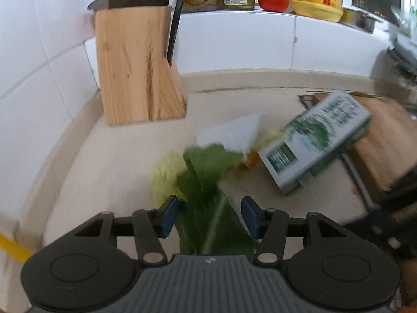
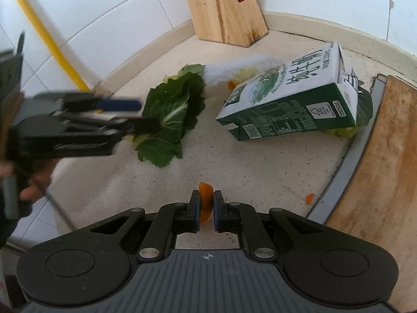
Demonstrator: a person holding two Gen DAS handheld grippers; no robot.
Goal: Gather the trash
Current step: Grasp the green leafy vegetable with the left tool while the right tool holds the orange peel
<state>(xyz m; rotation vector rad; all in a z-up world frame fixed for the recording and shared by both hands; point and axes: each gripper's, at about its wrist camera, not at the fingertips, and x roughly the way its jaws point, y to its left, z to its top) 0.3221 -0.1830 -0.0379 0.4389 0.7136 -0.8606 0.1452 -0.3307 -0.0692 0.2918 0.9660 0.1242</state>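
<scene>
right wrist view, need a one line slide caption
Right gripper shut on an orange peel above the counter; left gripper at a green leaf, milk carton lying beyond.

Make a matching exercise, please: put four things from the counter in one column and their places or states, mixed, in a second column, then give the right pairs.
Things:
1. orange peel
2. green leaf
3. milk carton
4. knife block

Places or states:
A. lies on its side beside the wooden cutting board
B. stands upright in the corner by the white tiles
C. pinched in the right hand-held gripper
D. lies flat on the counter, between the open fingers of the left hand-held gripper

Pairs: 1-C, 2-D, 3-A, 4-B
</scene>
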